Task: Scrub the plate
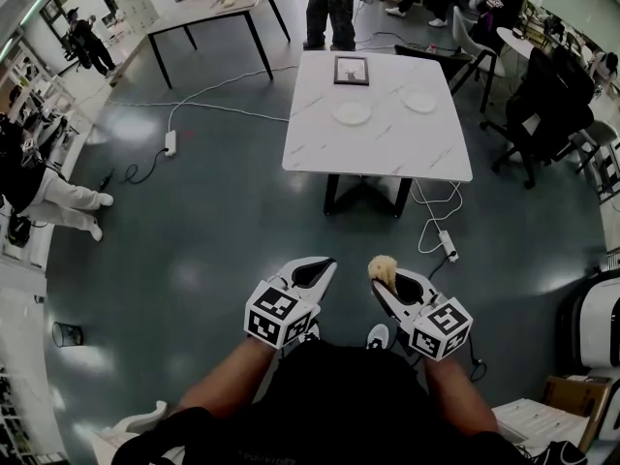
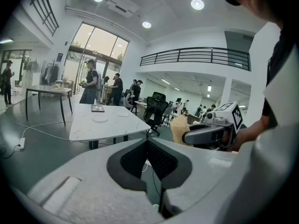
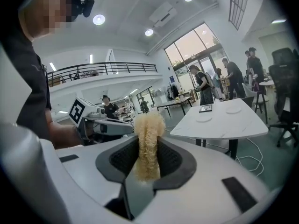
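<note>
Head view. The left hand-held gripper (image 1: 315,271) has its jaws together with nothing between them. The right hand-held gripper (image 1: 388,279), just beside it, is clamped on a pale scrubber (image 1: 383,268). Two plates lie well ahead of both tips, across open floor (image 1: 213,231), on a white tabletop (image 1: 373,158). The nearer plate (image 1: 352,112) lies almost straight ahead; the second plate (image 1: 419,102) lies ahead and to the right. I cannot tell which of them is the one to scrub.

Left gripper view. The jaws meet at the tips of the left hand-held gripper (image 2: 148,141), empty. The nearer plate (image 2: 99,119) lies flat, face up, far ahead and to the left. It is round, so it has no long axis.

Right gripper view. The right hand-held gripper (image 3: 148,148) pinches the scrubber (image 3: 149,125) between its pads. The scrubber's long axis runs along the jaws, and its fluffy end stands proud of the tips. The plates (image 3: 203,118) lie far ahead and to the right.

Judgement: each plate looks stiff, smooth and probably breakable, and should slide on the marbled top under scrubbing. The rim is the place to pinch it, with the empty left hand-held gripper. The scrubber looks light, soft and compressible.
</note>
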